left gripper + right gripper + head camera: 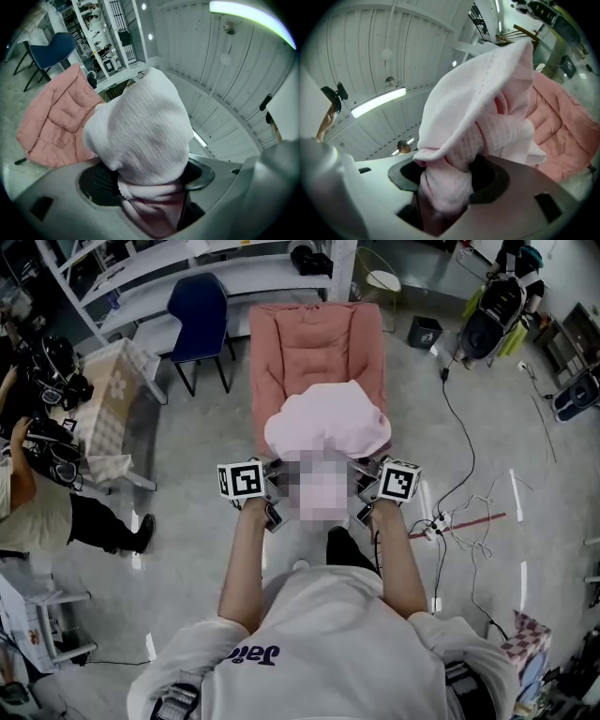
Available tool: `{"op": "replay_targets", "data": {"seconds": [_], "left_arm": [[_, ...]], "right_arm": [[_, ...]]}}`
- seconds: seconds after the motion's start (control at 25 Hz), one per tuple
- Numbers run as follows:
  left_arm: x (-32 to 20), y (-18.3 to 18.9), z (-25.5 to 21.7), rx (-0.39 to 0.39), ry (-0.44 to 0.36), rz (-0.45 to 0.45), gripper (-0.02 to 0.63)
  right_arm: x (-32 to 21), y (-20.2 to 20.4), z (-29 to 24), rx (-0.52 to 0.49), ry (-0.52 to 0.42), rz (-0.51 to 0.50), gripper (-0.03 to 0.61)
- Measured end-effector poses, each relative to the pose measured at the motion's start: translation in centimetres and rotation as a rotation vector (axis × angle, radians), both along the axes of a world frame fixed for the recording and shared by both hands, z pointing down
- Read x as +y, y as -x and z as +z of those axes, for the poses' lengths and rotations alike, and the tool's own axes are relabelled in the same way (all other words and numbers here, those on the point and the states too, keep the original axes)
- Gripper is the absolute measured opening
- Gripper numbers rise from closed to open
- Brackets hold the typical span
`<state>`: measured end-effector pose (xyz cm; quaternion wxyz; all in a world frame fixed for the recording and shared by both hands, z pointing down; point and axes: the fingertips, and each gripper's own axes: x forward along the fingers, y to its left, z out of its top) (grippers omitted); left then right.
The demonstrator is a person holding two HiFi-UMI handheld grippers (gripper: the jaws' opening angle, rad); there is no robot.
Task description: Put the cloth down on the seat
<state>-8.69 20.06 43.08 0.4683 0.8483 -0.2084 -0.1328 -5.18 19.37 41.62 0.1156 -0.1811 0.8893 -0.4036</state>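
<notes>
A pale pink cloth (326,423) hangs bunched between my two grippers, above the front of a pink padded seat (316,348). My left gripper (272,486) is shut on the cloth's left edge; in the left gripper view the cloth (143,136) fills the jaws and hides them. My right gripper (367,486) is shut on the right edge, and in the right gripper view a thick fold of cloth (454,183) is wedged between the jaws. The seat (56,122) shows at the left of the left gripper view, and the seat (562,126) lies at the right of the right gripper view.
A dark blue chair (199,320) stands left of the seat, with a cloth-covered table (117,404) further left. A person (37,493) stands at the left edge. Cables and a power strip (436,521) lie on the floor to the right. Shelving (187,268) runs behind.
</notes>
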Motion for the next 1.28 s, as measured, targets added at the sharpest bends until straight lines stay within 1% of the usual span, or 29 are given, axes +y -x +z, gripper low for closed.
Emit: {"op": "replay_targets", "data": {"seconds": [0.16,0.24,0.32,0.4,0.52,0.64,0.72,0.84,1.04,1.28], "left_arm": [[-6.5,-1.2,-0.1,-0.007,0.011,-0.020,0.351],[-7.9,-1.7,-0.1,-0.009,0.005,-0.023,0.351],[-9.1,-2.5,-0.5,-0.009,-0.022,-0.028,0.351],[-11.9,-4.2,-1.2,-0.008,-0.046,-0.038,0.351],[-17.3,-7.2,-1.8,0.002,-0.046,-0.057,0.351],[-20.1,-9.0,-1.4,0.004,-0.031,-0.070,0.351],[-21.3,-9.7,-1.1,-0.002,-0.038,-0.078,0.351],[-23.2,-10.3,-0.1,-0.014,-0.022,-0.093,0.351],[-25.5,-9.9,3.0,-0.023,0.055,-0.128,0.351],[-29.2,-9.3,7.4,-0.035,0.135,-0.128,0.351]], "right_arm": [[-6.5,-1.2,-0.5,-0.002,-0.009,0.009,0.264],[-8.0,-1.7,-0.6,0.003,-0.022,0.013,0.263],[-9.1,-2.6,-1.1,0.015,-0.069,0.019,0.264],[-11.9,-4.4,-1.9,0.028,-0.118,0.019,0.262],[-17.3,-7.3,-2.6,0.046,-0.136,0.012,0.262],[-20.2,-9.2,-2.5,0.052,-0.144,0.009,0.262],[-21.4,-9.9,-2.2,0.049,-0.145,0.002,0.262],[-23.4,-10.5,-1.0,0.047,-0.127,-0.003,0.262],[-26.0,-10.2,2.2,0.057,-0.045,-0.017,0.262],[-29.8,-9.8,6.7,0.080,0.047,0.000,0.262]]}}
